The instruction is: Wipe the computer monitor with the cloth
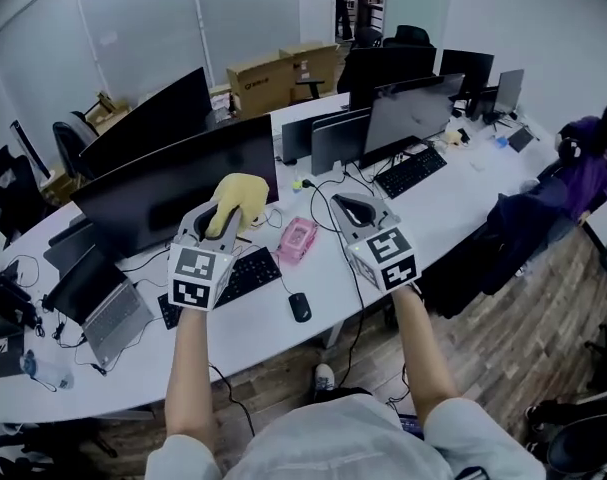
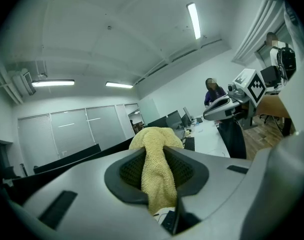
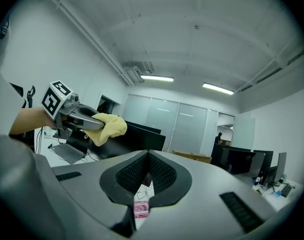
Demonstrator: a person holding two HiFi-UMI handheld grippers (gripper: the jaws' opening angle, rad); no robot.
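**Cloth gripped in front of the monitor**

At centre-left, the left gripper (image 1: pixel 221 218) pinches the yellow cloth (image 1: pixel 241 192). At centre-right, the right gripper (image 1: pixel 355 208) has its jaws together, empty. Beyond the cloth, upper left, stands the dark monitor (image 1: pixel 163 193).

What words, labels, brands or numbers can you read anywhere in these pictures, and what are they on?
No text can be read with certainty.
Cardboard box: dark print on its side, too small and blurred to read.
Left marker cube and right marker cube: black-and-white square patterns only, no letters or numbers.
Keyboard: key markings too small to read.
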